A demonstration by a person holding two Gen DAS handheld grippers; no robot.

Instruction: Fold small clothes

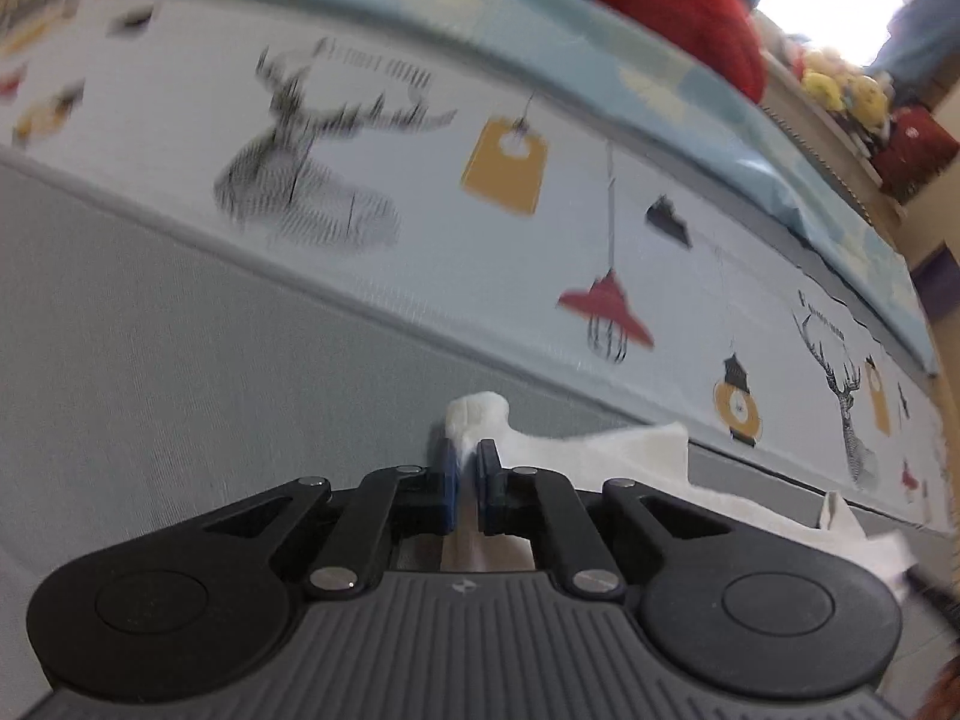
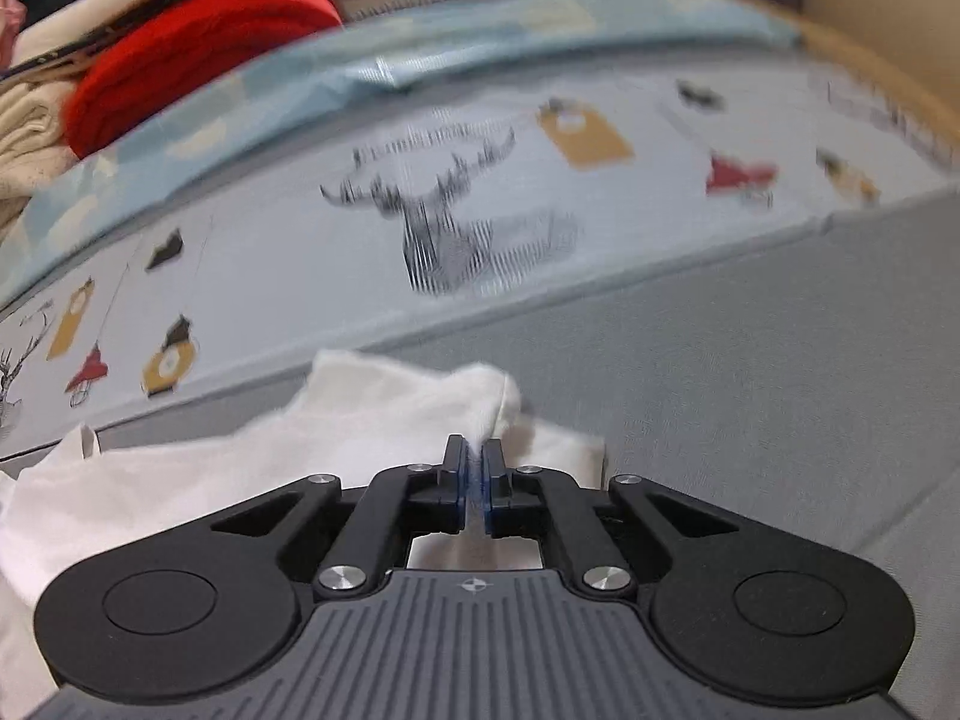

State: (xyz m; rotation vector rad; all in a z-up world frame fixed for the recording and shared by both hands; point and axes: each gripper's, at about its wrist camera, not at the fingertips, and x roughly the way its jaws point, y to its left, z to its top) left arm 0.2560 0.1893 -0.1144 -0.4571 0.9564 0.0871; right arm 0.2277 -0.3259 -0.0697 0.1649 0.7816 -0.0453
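While both views are blurred, the bed (image 1: 150, 360) fills them: a plain grey sheet across the lower half, with a printed band of deer, lamps and tags (image 2: 456, 240) crossing the middle and a pale blue cover (image 1: 600, 42) along the top. A red knitted garment (image 2: 198, 42) lies on a heap of clothes at upper left of the right wrist view. The small white garment (image 2: 240, 480) sags at lower left there, stretched between both tools. The left gripper (image 1: 467, 468) has its jaws pinching a bunched corner; the right gripper (image 2: 475, 468) has its jaws pressed together on another corner. Both bites look shallow, so I judge a tug apart could pull the cloth free. Open grey sheet lies ahead at centre right, well clear of the heap.
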